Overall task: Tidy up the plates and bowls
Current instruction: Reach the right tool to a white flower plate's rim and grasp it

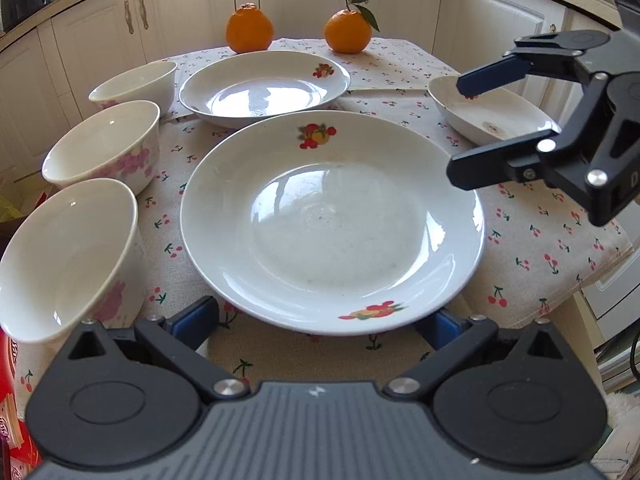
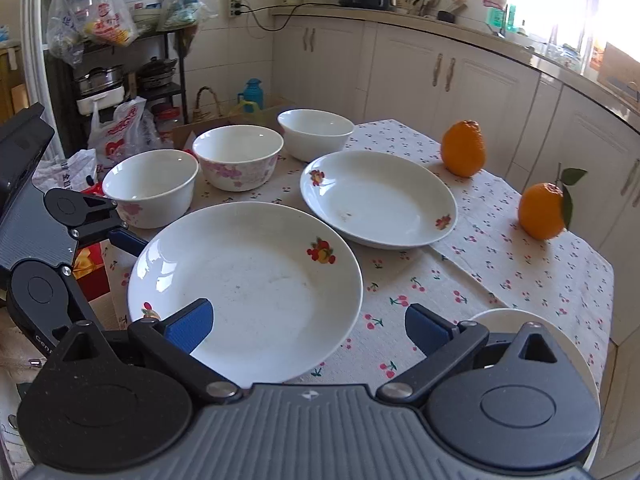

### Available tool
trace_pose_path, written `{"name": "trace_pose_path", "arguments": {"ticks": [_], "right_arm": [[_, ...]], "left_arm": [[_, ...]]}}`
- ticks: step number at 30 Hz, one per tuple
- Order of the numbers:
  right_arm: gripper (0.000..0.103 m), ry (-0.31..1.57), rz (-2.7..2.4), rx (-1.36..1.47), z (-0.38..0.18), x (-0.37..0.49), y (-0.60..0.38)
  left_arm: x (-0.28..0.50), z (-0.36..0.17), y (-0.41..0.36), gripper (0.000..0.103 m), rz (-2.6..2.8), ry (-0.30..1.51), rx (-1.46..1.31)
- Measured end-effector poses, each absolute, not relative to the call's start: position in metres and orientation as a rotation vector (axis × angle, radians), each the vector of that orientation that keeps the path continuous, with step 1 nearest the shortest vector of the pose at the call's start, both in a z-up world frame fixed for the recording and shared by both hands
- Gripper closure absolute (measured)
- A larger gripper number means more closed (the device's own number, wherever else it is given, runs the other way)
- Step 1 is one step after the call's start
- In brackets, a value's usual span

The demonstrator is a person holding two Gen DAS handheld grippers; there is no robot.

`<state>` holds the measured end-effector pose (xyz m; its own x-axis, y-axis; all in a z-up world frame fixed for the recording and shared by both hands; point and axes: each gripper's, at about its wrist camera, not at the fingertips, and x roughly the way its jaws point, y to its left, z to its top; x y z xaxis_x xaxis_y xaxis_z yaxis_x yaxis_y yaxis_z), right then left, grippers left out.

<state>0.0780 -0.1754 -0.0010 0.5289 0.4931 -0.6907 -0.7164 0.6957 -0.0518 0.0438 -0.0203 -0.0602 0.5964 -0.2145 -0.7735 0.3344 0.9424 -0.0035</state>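
A large white plate (image 1: pixel 332 220) with fruit prints lies on the cherry-print cloth right in front of my left gripper (image 1: pixel 322 314). The left gripper is open wide, and its blue fingertips (image 1: pixel 196 320) tuck just under the plate's near rim. A second plate (image 1: pixel 264 86) lies behind it and a third plate (image 1: pixel 492 116) at the right. Three white bowls (image 1: pixel 104 146) with pink flowers line the left edge. My right gripper (image 1: pixel 458 128) hovers open over the near plate's right rim. In the right wrist view the right gripper (image 2: pixel 308 322) is empty above that near plate (image 2: pixel 248 280).
Two oranges (image 1: pixel 250 28) (image 1: pixel 347 32) stand at the far edge of the table. White cabinets (image 1: pixel 192 4) surround it. In the right wrist view, bags and a red box (image 2: pixel 90 268) crowd the floor beyond the bowls (image 2: pixel 238 156), near a shelf of pots (image 2: pixel 120 76).
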Motion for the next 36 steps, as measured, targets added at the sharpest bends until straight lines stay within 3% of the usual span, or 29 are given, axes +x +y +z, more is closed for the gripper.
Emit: {"name": "trace_pose_path", "arguments": {"ticks": [17, 27, 36], "right_arm": [[0.000, 0.981, 0.978, -0.161, -0.027, 0.185, -0.156], [0.018, 1.064, 1.030, -0.130, -0.039, 0.203, -0.145], [0.019, 1.095, 1.046, -0.038, -0.042, 0.210, -0.148]], "left_arm": [[0.041, -0.057, -0.033, 0.000, -0.297, 0.861, 0.181], [0.041, -0.058, -0.033, 0.001, -0.319, 0.842, 0.191], [0.041, -0.058, -0.030, 0.001, -0.341, 0.838, 0.179]]}}
